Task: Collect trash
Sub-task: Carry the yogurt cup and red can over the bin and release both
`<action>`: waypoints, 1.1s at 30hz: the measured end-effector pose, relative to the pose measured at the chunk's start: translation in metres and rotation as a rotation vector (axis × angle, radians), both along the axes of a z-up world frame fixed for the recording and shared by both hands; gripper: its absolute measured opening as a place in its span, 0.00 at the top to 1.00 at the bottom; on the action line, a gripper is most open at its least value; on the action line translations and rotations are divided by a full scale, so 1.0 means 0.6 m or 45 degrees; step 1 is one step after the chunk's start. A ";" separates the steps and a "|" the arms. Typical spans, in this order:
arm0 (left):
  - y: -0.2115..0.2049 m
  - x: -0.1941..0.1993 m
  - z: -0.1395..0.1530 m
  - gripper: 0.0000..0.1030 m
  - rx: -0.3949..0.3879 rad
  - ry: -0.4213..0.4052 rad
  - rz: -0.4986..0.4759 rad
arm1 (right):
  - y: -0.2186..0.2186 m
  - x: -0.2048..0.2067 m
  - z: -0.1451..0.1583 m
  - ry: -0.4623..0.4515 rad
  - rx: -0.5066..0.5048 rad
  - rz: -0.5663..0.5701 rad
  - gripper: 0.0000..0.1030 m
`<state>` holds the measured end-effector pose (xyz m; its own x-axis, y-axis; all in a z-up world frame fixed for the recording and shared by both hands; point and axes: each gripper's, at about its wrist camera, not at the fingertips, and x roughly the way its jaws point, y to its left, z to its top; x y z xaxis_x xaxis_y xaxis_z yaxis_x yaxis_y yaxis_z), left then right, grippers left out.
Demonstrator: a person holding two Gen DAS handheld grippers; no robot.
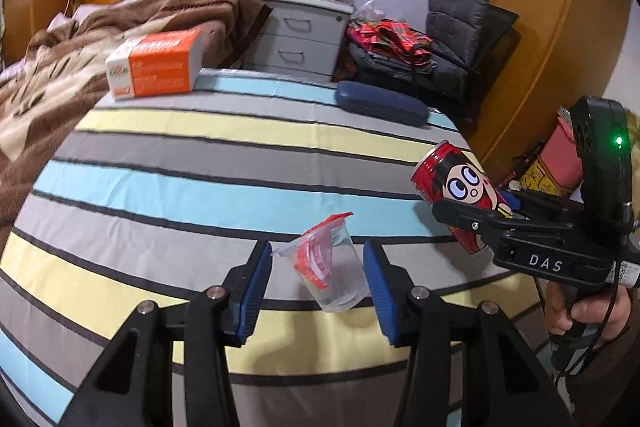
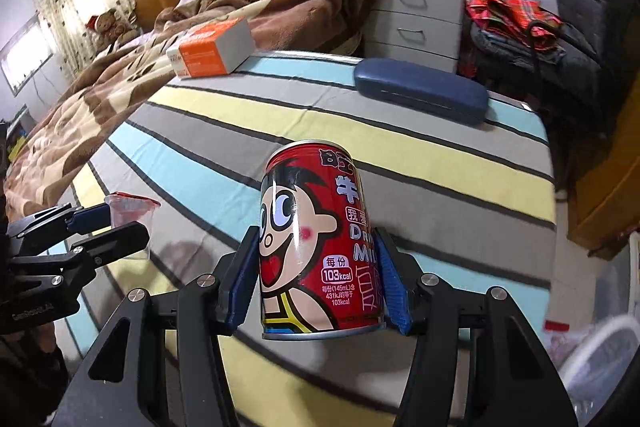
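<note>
My right gripper (image 2: 316, 267) is clenched on a red milk can (image 2: 320, 243) printed with a cartoon child's face; both blue pads press its sides, and the can stands upright between them, lifted clear above the striped bedsheet (image 2: 440, 163).

My left gripper (image 1: 316, 283) has a clear plastic cup (image 1: 332, 267) between its blue pads, the cup tilted, with its torn red-and-white foil lid (image 1: 320, 247) peeled up at the rim. The left pad meets the cup's rim; on the right I see a sliver of space, so the hold looks like a light pinch – I cannot be fully sure from this angle. The right wrist view shows the same cup off the sheet, held between those fingers at the far left.

Still lying on the sheet, well apart from both grippers: an orange and white box (image 1: 156, 67) near the brown blanket (image 1: 60, 67), and a dark blue glasses case (image 1: 380, 103) by the bed's far edge – beyond it stands a grey bedside cabinet (image 1: 296, 35). A hand (image 1: 588, 311) grips the right tool's handle at the left view's lower right.
</note>
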<state>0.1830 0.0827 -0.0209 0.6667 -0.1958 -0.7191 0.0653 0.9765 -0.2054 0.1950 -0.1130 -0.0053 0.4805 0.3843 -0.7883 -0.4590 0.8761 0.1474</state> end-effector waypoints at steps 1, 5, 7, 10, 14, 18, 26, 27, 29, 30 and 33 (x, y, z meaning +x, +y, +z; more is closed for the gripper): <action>-0.007 -0.005 0.004 0.52 0.004 -0.007 -0.011 | -0.008 -0.006 0.004 -0.006 0.007 -0.018 0.46; -0.039 -0.021 0.020 0.52 0.000 -0.028 -0.073 | -0.034 -0.029 0.016 -0.022 0.032 -0.079 0.46; -0.057 -0.029 0.027 0.52 0.005 -0.040 -0.107 | -0.049 -0.043 0.022 -0.031 0.039 -0.114 0.46; -0.089 -0.040 0.038 0.52 0.002 -0.056 -0.169 | -0.075 -0.067 0.032 -0.052 0.038 -0.172 0.46; -0.137 -0.054 0.048 0.52 0.005 -0.073 -0.249 | -0.110 -0.094 0.042 -0.073 0.041 -0.253 0.46; -0.190 -0.066 0.058 0.52 0.015 -0.087 -0.334 | -0.146 -0.123 0.050 -0.099 0.020 -0.340 0.45; -0.306 -0.076 0.062 0.52 0.006 -0.077 -0.518 | -0.241 -0.172 0.053 -0.108 -0.008 -0.550 0.45; -0.324 -0.077 0.062 0.52 0.002 -0.076 -0.544 | -0.253 -0.178 0.052 -0.104 -0.014 -0.580 0.45; -0.355 -0.079 0.061 0.52 0.010 -0.072 -0.583 | -0.275 -0.185 0.047 -0.093 -0.027 -0.636 0.45; -0.369 -0.079 0.062 0.52 0.018 -0.073 -0.601 | -0.286 -0.188 0.044 -0.083 -0.030 -0.661 0.45; -0.412 -0.081 0.059 0.52 0.033 -0.067 -0.658 | -0.314 -0.196 0.033 -0.061 -0.046 -0.738 0.45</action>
<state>0.1345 -0.1642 0.0144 0.5230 -0.4913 -0.6965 0.5497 0.8189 -0.1648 0.0774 -0.3016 0.0147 0.6397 0.0210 -0.7684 0.0917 0.9904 0.1034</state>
